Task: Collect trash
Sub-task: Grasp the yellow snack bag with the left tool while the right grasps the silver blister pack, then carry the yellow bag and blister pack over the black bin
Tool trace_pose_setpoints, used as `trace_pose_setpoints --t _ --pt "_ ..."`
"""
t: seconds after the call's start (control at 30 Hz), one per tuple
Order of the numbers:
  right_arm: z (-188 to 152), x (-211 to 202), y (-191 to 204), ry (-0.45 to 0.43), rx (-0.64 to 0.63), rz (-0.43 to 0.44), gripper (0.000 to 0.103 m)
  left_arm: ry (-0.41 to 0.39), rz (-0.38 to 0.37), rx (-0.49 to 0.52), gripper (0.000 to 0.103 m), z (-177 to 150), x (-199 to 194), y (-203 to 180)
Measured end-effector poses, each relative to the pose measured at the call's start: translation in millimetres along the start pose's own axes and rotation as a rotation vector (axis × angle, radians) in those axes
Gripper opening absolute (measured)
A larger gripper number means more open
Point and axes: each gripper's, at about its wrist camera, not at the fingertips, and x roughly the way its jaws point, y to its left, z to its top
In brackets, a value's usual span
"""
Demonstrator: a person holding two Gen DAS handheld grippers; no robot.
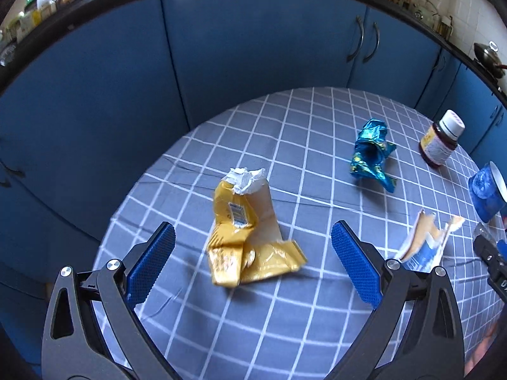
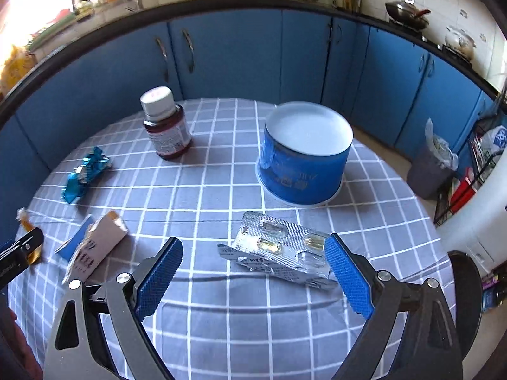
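Note:
A crumpled yellow wrapper (image 1: 245,240) with a torn white top lies on the checked tablecloth, right in front of my open left gripper (image 1: 253,259), between its blue pads. A crumpled blue foil wrapper (image 1: 372,155) (image 2: 85,174) lies farther back. A torn blue and tan carton (image 1: 423,247) (image 2: 95,247) sits between the two grippers. My right gripper (image 2: 253,272) stands open over silver blister packs (image 2: 279,253) that hold a few capsules; its right pad touches their edge.
An upturned blue paper tub (image 2: 304,155) (image 1: 488,190) and a brown pill bottle (image 2: 166,126) (image 1: 440,142) with a white cap stand at the back. Blue cabinets (image 1: 253,47) ring the round table (image 2: 221,332). A grey lined bin (image 2: 431,164) stands on the floor at right.

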Motion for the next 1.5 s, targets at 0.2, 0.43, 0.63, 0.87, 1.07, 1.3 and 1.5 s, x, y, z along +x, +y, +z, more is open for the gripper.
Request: trace_pose_setpoints --t 0.2,0.43,0.63,0.87,1.07,1.3,1.5 --pt "-3.9 4.1 0.7 -0.002 -0.001 -0.009 0.073 -0.007 0.009 0.02 0.087 -2.3 10.1 -1.0" --pt "-9.1 -14.6 9.9 -0.047 -0.049 0.024 0.069 -0.027 -0.033 0.008 0.046 -5.2 -3.9 0.7" --pt "-14.1 -40.8 4.2 -0.081 -0.071 0.024 0.069 -0.081 -0.047 0.028 0.045 -17.3 -35.3 -10.1" --pt "-24.3 -70.4 -18.2 -0.11 -0.059 0.027 0.069 -0.133 -0.11 0.063 0.045 -30.9 -74.9 -34.5" --pt "-33.8 -95.2 -45.2 -0.141 -0.03 0.026 0.069 -0.168 -0.142 0.109 0.045 -44.5 -109.4 -61.5" --pt "-44.3 -121.2 -90.0 -0.174 0.022 0.017 0.069 -0.195 -0.177 0.182 0.045 -60.0 -141.9 -109.3" --pt "-51.2 -141.0 -131.6 -0.198 0.061 0.0 0.069 -0.215 -0.203 0.232 0.045 -71.8 -162.0 -148.0"
